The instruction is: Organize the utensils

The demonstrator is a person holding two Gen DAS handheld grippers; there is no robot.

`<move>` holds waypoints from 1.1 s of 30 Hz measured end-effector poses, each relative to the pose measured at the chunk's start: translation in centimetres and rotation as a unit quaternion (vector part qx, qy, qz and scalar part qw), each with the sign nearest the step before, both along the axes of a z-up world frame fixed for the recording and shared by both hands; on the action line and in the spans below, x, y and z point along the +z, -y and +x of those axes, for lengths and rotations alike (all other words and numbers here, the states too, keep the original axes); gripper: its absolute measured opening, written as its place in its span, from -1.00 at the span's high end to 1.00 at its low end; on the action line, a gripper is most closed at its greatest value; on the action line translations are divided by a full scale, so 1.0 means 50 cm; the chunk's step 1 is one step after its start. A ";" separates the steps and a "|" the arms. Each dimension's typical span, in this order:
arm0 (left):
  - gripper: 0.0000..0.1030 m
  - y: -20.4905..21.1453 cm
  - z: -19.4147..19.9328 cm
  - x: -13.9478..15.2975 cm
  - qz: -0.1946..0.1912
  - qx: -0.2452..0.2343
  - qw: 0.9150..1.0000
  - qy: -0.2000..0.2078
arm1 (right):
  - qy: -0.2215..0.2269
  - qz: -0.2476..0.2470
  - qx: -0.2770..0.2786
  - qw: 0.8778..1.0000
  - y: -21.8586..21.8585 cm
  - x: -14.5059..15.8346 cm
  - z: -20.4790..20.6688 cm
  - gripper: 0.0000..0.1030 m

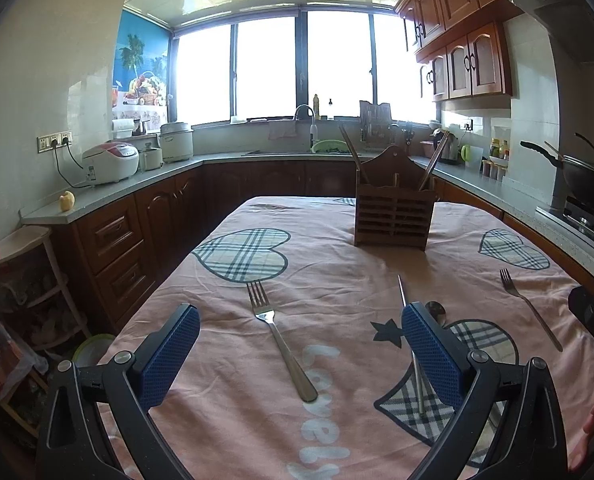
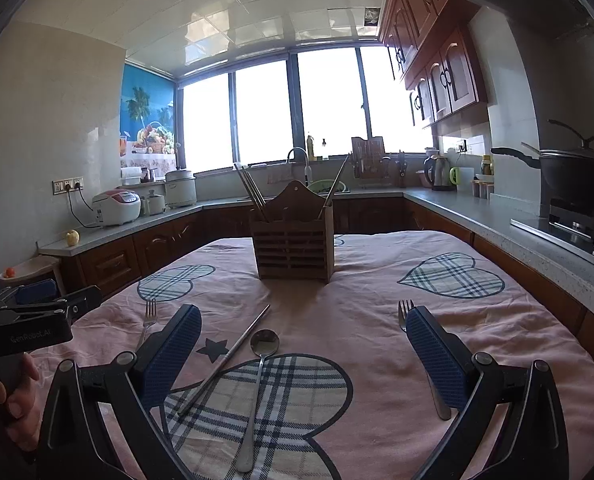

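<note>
Ahead, wooden holder (image 2: pixel 293 236) stands unobstructed past forks, spoon (image 2: pixel 257 384); both jaws wide, empty.

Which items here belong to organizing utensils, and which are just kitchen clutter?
Job items: slatted wooden utensil holder; two steel forks; steel spoon; metal chopstick.
Lying about: white rice cooker; black wok; steel kettle.

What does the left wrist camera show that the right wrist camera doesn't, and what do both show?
Only the left wrist view shows the whole left fork between the open left gripper fingers. Only the right wrist view shows the whole spoon between the open right gripper fingers, and a hand holding the other gripper. Both show the wooden holder with chopsticks in it, the steel chopstick, the right fork and the pink tablecloth.
</note>
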State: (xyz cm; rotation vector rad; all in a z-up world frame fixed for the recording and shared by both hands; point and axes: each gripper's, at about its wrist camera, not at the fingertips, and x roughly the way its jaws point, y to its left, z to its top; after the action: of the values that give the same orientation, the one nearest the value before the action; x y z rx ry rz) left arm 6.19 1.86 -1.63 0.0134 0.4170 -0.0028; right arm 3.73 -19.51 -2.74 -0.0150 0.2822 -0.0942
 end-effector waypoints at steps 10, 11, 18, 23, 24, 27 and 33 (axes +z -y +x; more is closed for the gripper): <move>-0.99 0.009 -0.045 0.017 0.016 -0.006 1.000 0.005 | 0.006 0.002 0.010 1.000 -0.011 0.011 -0.023 -1.00; -0.99 0.007 -0.049 0.017 0.016 -0.006 1.000 0.006 | 0.008 0.002 0.012 1.000 -0.012 0.013 -0.026 -1.00; -0.99 0.005 -0.063 0.015 0.016 -0.006 1.000 0.011 | 0.013 0.000 0.013 1.000 -0.016 0.015 -0.039 -1.00; -0.99 0.000 -0.063 0.015 0.013 -0.004 1.000 0.009 | 0.013 0.000 0.013 1.000 -0.016 0.015 -0.040 -1.00; -0.99 -0.001 -0.062 0.015 0.013 -0.004 1.000 0.008 | 0.013 -0.001 0.012 1.000 -0.016 0.014 -0.040 -1.00; -0.99 -0.002 -0.060 0.015 0.012 -0.002 1.000 0.007 | 0.013 -0.002 0.014 1.000 -0.016 0.012 -0.042 -1.00; -0.98 -0.005 -0.056 0.015 0.010 -0.001 1.000 0.004 | 0.012 -0.003 0.014 1.000 -0.017 0.010 -0.043 -1.00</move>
State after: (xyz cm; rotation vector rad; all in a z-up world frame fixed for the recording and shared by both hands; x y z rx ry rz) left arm 3.40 2.11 -0.89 0.0328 0.4081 -0.0016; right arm 1.56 -18.67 -2.24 -0.0233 0.2578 -0.0666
